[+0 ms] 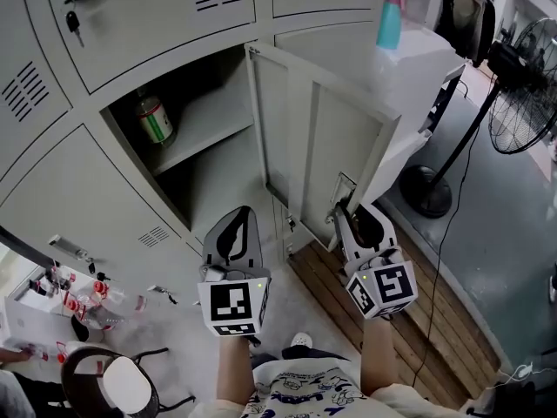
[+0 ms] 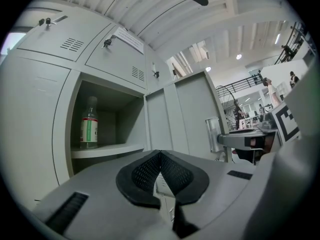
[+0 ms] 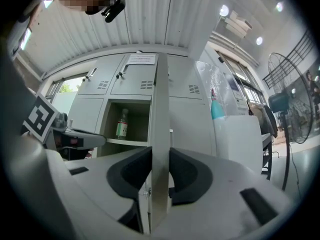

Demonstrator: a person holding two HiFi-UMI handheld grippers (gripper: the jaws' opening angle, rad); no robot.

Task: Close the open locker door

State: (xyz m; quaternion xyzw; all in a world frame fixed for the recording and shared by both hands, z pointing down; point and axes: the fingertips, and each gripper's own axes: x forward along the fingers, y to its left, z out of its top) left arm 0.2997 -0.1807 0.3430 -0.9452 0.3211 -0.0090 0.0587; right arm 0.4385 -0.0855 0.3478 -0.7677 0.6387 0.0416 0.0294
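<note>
While the right gripper (image 3: 160, 170) pinches the free edge of the open locker door (image 3: 160, 99) between its fingers, the left gripper (image 2: 160, 159) hangs level in front of the open compartment, its fingers pressed together on nothing. The door stands swung well out from the locker, roughly square to its face.

We judge the hold to be the weak spot. The door is thin, smooth painted sheet, and a straight push instead of a push along its arc could let it slide out of the pads. If we keep pinching right to the frame, the fingers may get caught between edge and frame. The left gripper sits near the door's path and could be struck. A hard swing may bounce the door back open. The clear bottle (image 1: 155, 117) stands well back on the shelf (image 1: 209, 124), so we expect no blockage there.

Around us are grey steel lockers with vent slots and keys (image 1: 74, 23) hanging in one lock. A slatted wooden platform (image 1: 426, 312) lies at the base. A teal bottle (image 1: 390, 16) stands on a white cabinet, and a pedestal fan (image 1: 522, 85) stands on the grey floor.
</note>
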